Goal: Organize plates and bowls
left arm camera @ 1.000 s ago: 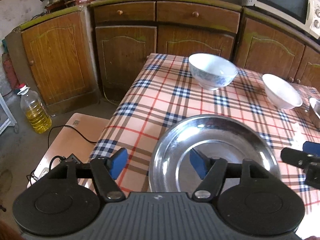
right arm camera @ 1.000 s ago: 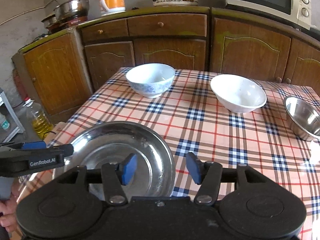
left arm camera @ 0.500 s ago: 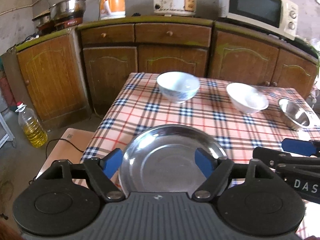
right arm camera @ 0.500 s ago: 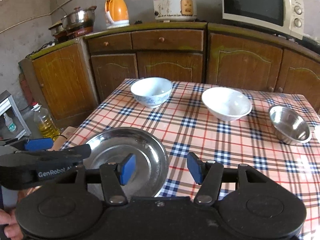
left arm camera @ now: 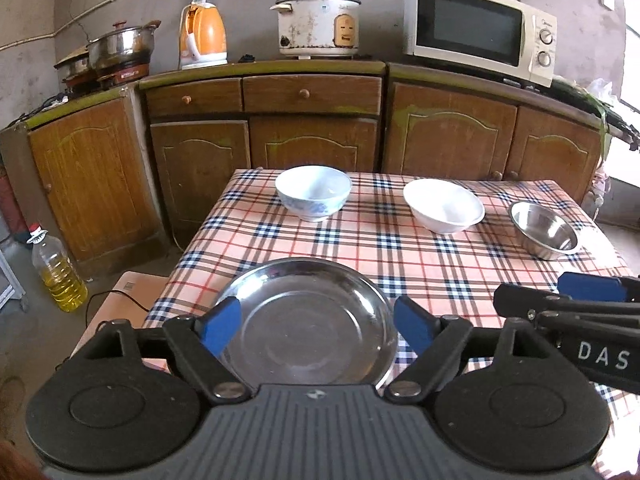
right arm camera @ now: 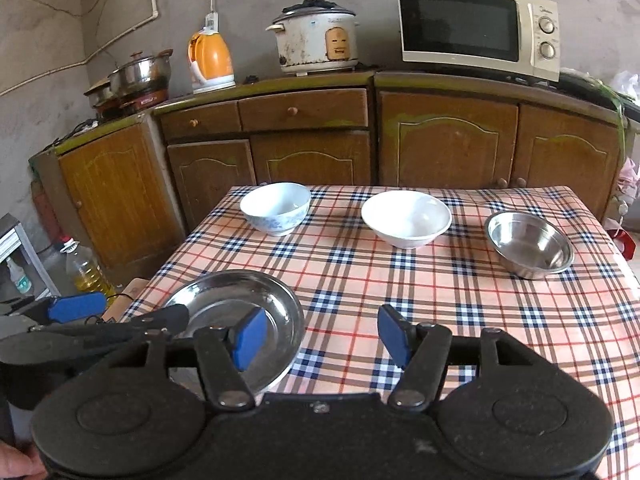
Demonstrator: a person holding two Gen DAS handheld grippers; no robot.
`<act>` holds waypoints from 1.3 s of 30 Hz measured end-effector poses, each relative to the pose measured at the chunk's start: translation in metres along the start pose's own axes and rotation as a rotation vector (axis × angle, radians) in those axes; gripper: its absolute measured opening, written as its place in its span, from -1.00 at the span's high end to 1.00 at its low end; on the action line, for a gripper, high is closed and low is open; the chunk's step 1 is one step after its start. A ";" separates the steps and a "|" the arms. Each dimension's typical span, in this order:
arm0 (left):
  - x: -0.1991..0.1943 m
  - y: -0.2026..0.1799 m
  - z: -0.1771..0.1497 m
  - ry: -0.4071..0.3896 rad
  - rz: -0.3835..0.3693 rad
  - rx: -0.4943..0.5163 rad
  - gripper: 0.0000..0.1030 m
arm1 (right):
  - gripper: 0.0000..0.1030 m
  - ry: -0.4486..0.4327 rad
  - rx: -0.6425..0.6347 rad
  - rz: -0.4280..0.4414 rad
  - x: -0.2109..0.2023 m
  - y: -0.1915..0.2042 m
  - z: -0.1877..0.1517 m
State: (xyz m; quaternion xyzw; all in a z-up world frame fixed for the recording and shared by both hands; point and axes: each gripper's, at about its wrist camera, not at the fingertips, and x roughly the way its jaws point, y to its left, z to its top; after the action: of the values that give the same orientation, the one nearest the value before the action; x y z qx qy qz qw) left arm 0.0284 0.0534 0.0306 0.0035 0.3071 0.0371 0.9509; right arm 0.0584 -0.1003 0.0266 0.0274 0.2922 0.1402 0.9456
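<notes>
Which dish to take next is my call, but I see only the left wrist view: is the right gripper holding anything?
Observer: No. The right gripper is open; its jaws have just been opening, with nothing between the pads.
Operator: Where does it point?
Observer: Its left pad lines up with the right side of the steel plate, the other with bare tablecloth.
Operator: Anything past the steel bowl?
Observer: A red object sits beyond the table edge, right of the steel bowl; I cannot tell what it is.

A table (right arm camera: pixel 460 312) in a checked cloth is carrying a steel plate (left arm camera: pixel 308 320) near its front edge and three bowls — patterned (left arm camera: pixel 313 193), white (left arm camera: pixel 443 206), steel (left arm camera: pixel 543 230) — lining its far side.
</notes>
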 end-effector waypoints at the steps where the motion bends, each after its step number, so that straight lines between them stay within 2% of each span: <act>1: -0.001 -0.003 0.000 0.000 0.001 0.002 -0.66 | -0.44 -0.002 -0.001 -0.002 -0.001 -0.003 0.000; 9: -0.019 -0.029 0.005 -0.012 -0.005 0.038 -0.66 | -0.44 -0.029 0.044 -0.003 -0.022 -0.033 0.000; 22: -0.032 -0.091 0.024 -0.035 -0.096 0.087 -0.73 | -0.51 -0.121 0.106 -0.077 -0.072 -0.104 0.013; 30: -0.023 -0.119 0.034 -0.037 -0.142 0.107 -0.74 | -0.52 -0.113 0.130 -0.135 -0.071 -0.140 0.015; 39: 0.006 -0.139 0.047 -0.012 -0.177 0.125 -0.74 | -0.53 -0.088 0.150 -0.179 -0.047 -0.172 0.023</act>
State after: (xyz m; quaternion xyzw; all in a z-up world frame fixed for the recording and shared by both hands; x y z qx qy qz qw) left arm 0.0699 -0.0838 0.0613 0.0358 0.3022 -0.0663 0.9503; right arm 0.0765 -0.2774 0.0484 0.0780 0.2616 0.0315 0.9615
